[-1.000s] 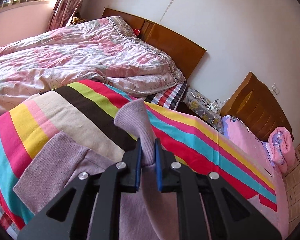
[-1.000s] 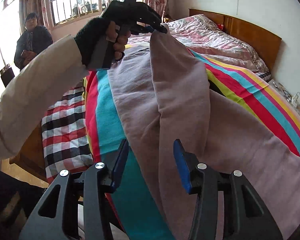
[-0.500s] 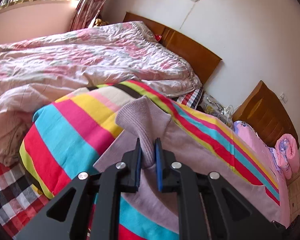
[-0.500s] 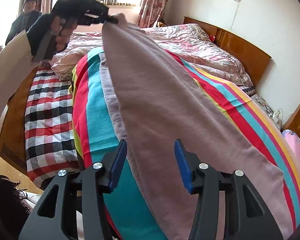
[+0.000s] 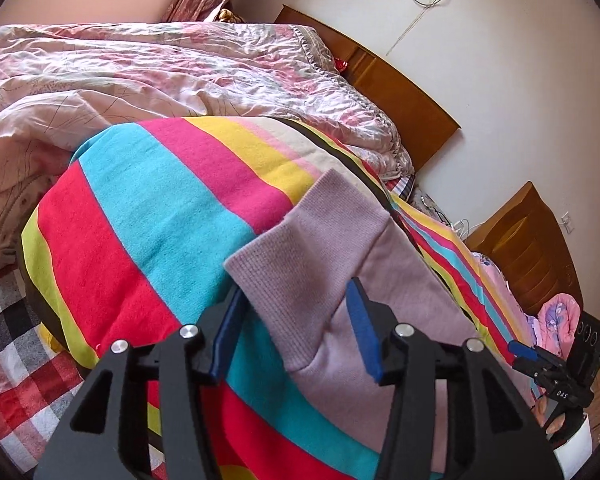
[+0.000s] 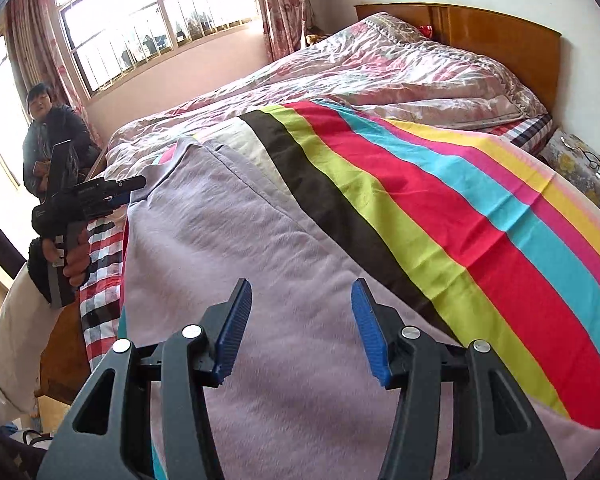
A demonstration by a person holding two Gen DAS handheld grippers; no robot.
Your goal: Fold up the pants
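Lilac pants (image 6: 240,248) lie flat on a striped blanket (image 6: 480,216) on the bed, one leg laid over the other. In the left wrist view the ribbed cuff (image 5: 312,248) of the pants lies on the blanket between the open jaws of my left gripper (image 5: 296,328), which holds nothing. My right gripper (image 6: 300,328) is open and empty, just above the wide end of the pants. The left gripper (image 6: 116,192) also shows in the right wrist view at the far cuff end. The right gripper (image 5: 540,360) shows at the right edge of the left wrist view.
A pink floral quilt (image 5: 160,72) is heaped beyond the blanket. Wooden headboards (image 5: 404,100) stand against the white wall. A red checked sheet (image 5: 16,360) covers the bed edge. A person (image 6: 48,136) in a dark coat stands by the window.
My left gripper has opened and let go of the cuff, which now lies on the blanket. The lifted leg has come down flat over the other leg. The right gripper stayed open.
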